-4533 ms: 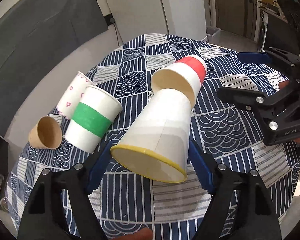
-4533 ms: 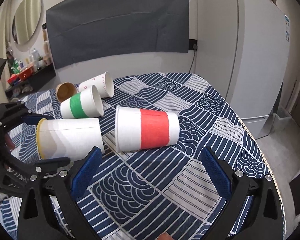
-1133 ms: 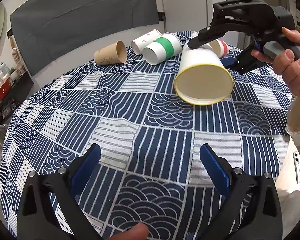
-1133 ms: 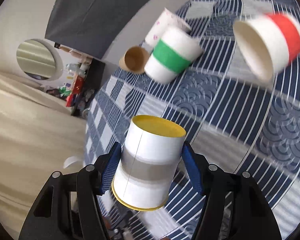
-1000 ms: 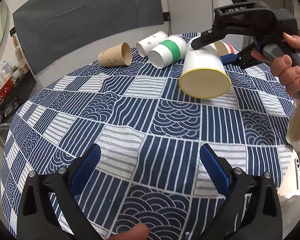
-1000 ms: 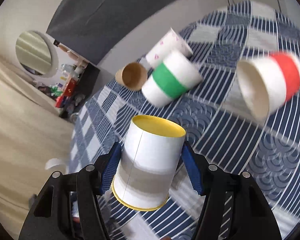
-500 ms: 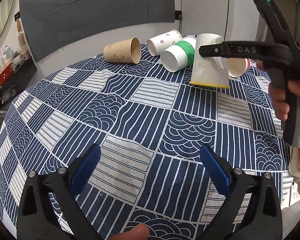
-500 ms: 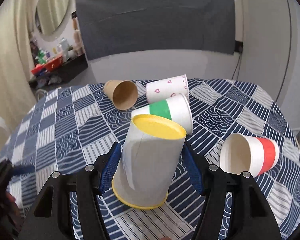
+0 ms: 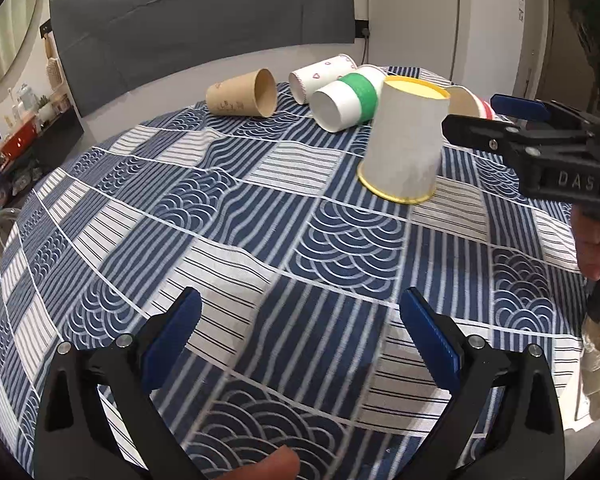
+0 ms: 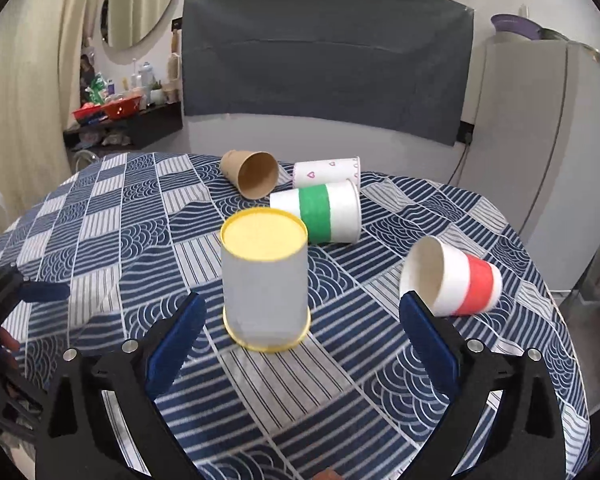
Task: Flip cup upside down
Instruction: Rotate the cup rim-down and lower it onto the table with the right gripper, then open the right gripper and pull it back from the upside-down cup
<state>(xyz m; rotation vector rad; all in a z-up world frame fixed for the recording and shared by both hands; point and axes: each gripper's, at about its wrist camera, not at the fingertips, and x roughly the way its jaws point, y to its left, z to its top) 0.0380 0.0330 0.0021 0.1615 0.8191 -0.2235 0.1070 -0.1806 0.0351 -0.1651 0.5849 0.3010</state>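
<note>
A white paper cup with a yellow rim (image 10: 266, 284) stands mouth down on the patterned tablecloth, its yellow bottom facing up. My right gripper (image 10: 302, 340) is open just behind it, and its blue pads (image 10: 176, 344) sit wide of the cup without touching it. In the left wrist view the same cup (image 9: 404, 148) stands at the right, with the right gripper (image 9: 496, 118) beside it, held by a hand. My left gripper (image 9: 300, 336) is open and empty over the near part of the table, well short of the cup.
Several other cups lie on their sides behind the yellow-rimmed one: a brown one (image 10: 252, 174), a hearts one (image 10: 326, 172), a green-banded one (image 10: 320, 212) and a red-banded one (image 10: 452, 278). A round table (image 9: 180, 208) carries them all. A fridge (image 10: 540, 128) stands at the right.
The right gripper turned the cup mouth down, set it on the cloth, opened and drew back slightly. The left gripper stayed open over the near side of the table.
</note>
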